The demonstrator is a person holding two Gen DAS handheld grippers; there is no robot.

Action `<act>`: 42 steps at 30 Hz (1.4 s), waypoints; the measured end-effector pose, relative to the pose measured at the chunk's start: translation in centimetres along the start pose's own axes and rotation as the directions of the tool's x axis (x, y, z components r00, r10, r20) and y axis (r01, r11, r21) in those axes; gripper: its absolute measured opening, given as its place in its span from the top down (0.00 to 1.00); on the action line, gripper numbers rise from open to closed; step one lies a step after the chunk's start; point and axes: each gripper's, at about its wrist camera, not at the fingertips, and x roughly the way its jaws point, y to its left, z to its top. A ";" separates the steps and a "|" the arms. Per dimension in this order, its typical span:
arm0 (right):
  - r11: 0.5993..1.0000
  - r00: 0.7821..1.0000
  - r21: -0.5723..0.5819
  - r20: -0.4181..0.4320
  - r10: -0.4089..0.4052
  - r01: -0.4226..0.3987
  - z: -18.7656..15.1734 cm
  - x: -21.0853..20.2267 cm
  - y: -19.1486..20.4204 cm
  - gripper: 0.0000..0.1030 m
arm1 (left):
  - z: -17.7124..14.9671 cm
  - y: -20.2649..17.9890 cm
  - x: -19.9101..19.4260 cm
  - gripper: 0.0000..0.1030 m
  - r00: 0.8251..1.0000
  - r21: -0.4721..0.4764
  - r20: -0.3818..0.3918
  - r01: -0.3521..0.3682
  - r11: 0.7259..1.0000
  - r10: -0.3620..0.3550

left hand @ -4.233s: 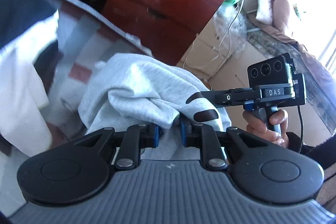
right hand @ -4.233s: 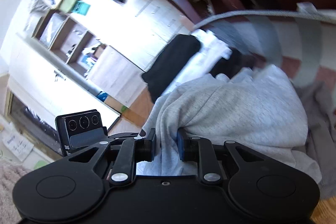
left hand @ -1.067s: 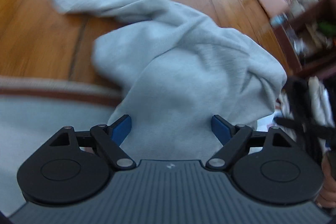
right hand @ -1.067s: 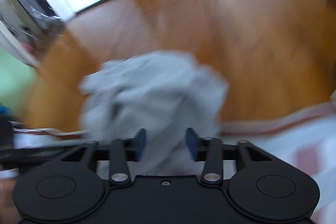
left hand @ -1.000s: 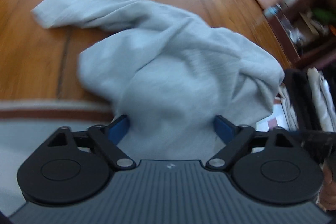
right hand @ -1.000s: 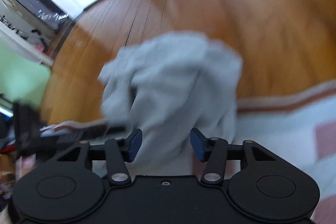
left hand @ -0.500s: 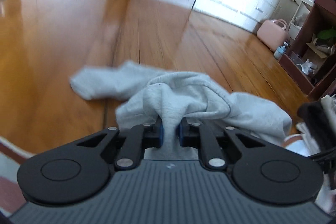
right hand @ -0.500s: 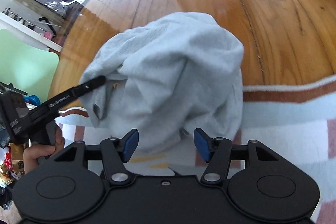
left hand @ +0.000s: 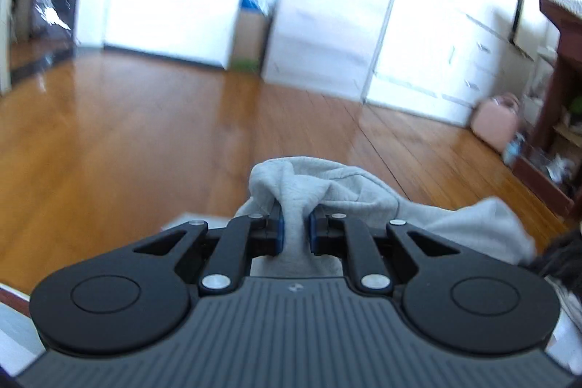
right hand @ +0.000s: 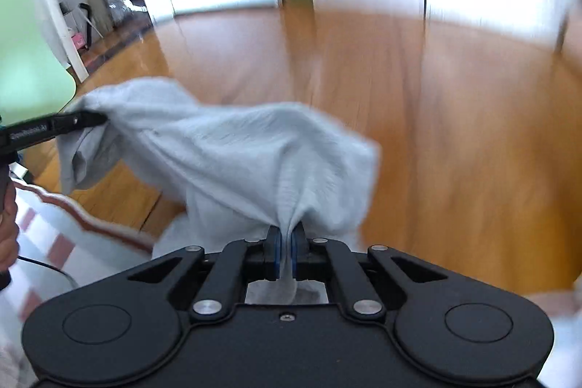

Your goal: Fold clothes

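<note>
**Both grippers now lift the grey garment off the floor**

Half a second ago our right gripper stood open over the heap; now it has closed, and the garment that lay slumped on the boards hangs stretched between our two grippers.

We see our left gripper (left hand: 294, 231) with its jaws drawn close together, a thick bunch of the grey sweatshirt (left hand: 327, 184) pinched between the blue pads (left hand: 278, 231). Cloth bulges up just beyond the pads and trails off to the right of that view.

Our right gripper (right hand: 286, 251) has its jaws almost fully closed, with only a thin fold of the same sweatshirt (right hand: 232, 151) squeezed between them. From this pinch the fabric fans up and leftward to the left gripper (right hand: 82, 120), whose dark fingers come in from the left edge and grip the far end. A hand (right hand: 8, 228) holds that gripper's handle at the left border.

The sweatshirt hangs above the wooden floor (left hand: 127, 133), with one lobe drooping below the left gripper's hold. Near the bottom left of the right wrist view lies a rug (right hand: 47, 239) with pale and reddish bands and a dark red edge. The right wrist view is smeared by motion, so the lowest hem seems to reach down near the rug, though we cannot be sure it touches.
</note>
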 end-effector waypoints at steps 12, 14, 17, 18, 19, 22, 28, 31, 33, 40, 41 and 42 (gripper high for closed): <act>0.944 0.949 -0.241 0.273 -0.157 0.226 4.3 -7.4 1.9 0.95 | 0.1 1.2 -2.4 0.48 0.995 0.001 -0.098 -0.033 0.999 0.032; 0.960 0.968 -0.197 0.193 -0.161 0.199 2.4 -5.4 0.4 0.93 | -1.5 2.8 0.3 0.45 0.959 -0.069 -0.282 -0.057 0.996 0.035; 0.985 0.988 -0.099 0.062 -0.138 0.144 -0.1 -2.6 -2.5 0.93 | -3.5 5.7 2.8 0.53 0.921 -0.218 -0.389 -0.083 0.972 -0.008; 0.984 0.988 -0.086 0.042 -0.151 0.154 -0.7 -2.2 -3.3 0.92 | -3.5 6.1 3.2 0.67 0.917 -0.217 -0.400 -0.095 0.972 0.000; 0.984 0.986 -0.072 0.022 -0.163 0.164 -1.4 -1.9 -4.0 0.92 | -3.3 6.1 3.5 0.71 0.918 -0.199 -0.396 -0.098 0.975 0.012; 0.977 0.980 -0.073 -0.004 -0.201 0.200 -2.3 -1.9 -5.6 0.92 | -2.7 5.9 4.2 0.66 0.920 -0.149 -0.389 -0.105 0.983 0.039; 0.984 0.982 -0.001 -0.073 -0.177 0.177 -0.7 -2.2 -6.1 0.69 | -4.6 3.1 4.8 0.45 0.869 -0.187 -0.483 0.021 0.982 -0.110; 0.987 0.987 0.096 -0.115 -0.116 0.128 -2.0 -2.1 -7.2 0.43 | -5.5 0.7 4.9 0.37 0.858 -0.131 -0.500 0.062 0.989 -0.120; 0.981 0.982 0.153 -0.160 -0.098 0.123 -3.3 -1.7 -7.9 0.42 | -6.4 -0.6 5.9 0.29 0.848 -0.105 -0.514 0.087 0.991 -0.129; 0.886 0.956 0.452 -0.291 0.033 0.107 -8.5 0.3 -10.9 0.41 | -10.2 -3.4 10.5 0.64 0.824 0.073 -0.566 0.085 0.994 -0.029; 0.853 0.954 0.513 -0.293 0.069 0.096 -9.0 0.6 -11.4 0.41 | -9.7 -3.7 9.9 0.90 0.839 0.097 -0.543 0.096 0.991 -0.028; 0.816 0.951 0.572 -0.292 0.104 0.086 -9.6 0.9 -11.9 0.41 | -9.1 -4.0 9.3 0.96 0.854 0.121 -0.519 0.106 0.987 -0.028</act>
